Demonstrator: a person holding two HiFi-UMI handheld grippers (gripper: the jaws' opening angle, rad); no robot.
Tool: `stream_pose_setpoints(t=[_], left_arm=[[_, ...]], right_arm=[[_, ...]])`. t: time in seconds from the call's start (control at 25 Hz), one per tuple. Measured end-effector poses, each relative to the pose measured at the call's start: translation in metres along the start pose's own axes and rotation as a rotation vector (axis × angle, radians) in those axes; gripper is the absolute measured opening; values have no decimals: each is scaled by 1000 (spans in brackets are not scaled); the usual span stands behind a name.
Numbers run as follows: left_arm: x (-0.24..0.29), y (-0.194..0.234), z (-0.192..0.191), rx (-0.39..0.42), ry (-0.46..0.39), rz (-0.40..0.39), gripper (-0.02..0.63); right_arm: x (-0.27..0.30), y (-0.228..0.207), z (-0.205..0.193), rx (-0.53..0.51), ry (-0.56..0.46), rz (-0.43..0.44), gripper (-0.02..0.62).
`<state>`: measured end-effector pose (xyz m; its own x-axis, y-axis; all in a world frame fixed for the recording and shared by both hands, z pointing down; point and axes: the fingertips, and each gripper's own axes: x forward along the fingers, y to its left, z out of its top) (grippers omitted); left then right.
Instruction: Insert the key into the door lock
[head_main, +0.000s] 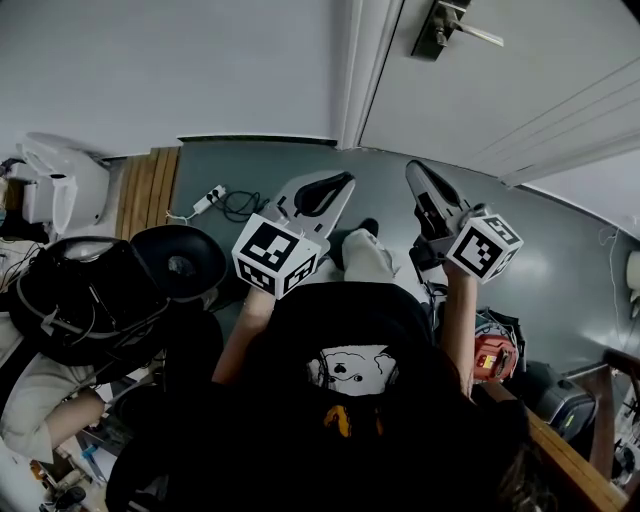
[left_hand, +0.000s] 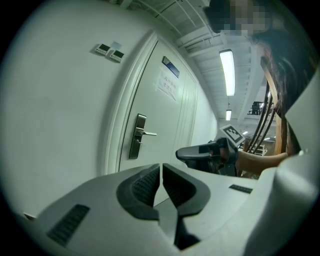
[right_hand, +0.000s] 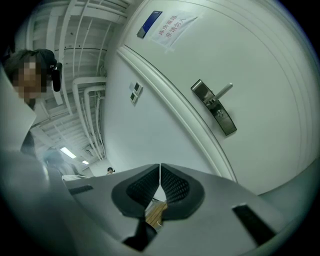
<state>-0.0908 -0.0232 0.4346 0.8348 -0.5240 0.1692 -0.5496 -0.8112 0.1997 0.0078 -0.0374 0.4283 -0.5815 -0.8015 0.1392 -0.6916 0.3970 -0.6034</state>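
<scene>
The pale door (head_main: 520, 80) stands ahead with its metal lock plate and lever handle (head_main: 440, 28) at the top of the head view. The left gripper view also shows the lock plate (left_hand: 137, 136), and it appears again in the right gripper view (right_hand: 215, 107). My left gripper (head_main: 345, 180) points toward the door frame, pads pressed together, nothing between them (left_hand: 161, 172). To its right, my right gripper (head_main: 415, 170) is shut too (right_hand: 160, 175). Both are well short of the door. No key shows in any view.
A seated person wearing black headgear (head_main: 80, 290) is at the left. A power strip with cable (head_main: 210, 200) and wooden boards (head_main: 150, 190) lie on the grey floor by the wall. A red object (head_main: 493, 355) and a wooden table edge (head_main: 570, 460) are at the right.
</scene>
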Motion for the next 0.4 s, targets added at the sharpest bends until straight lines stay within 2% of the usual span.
stream_pose_setpoints(t=[0.4], left_arm=[[-1, 8, 0, 15, 15, -56, 21]], right_arm=[[10, 3, 3, -4, -23, -27, 8]])
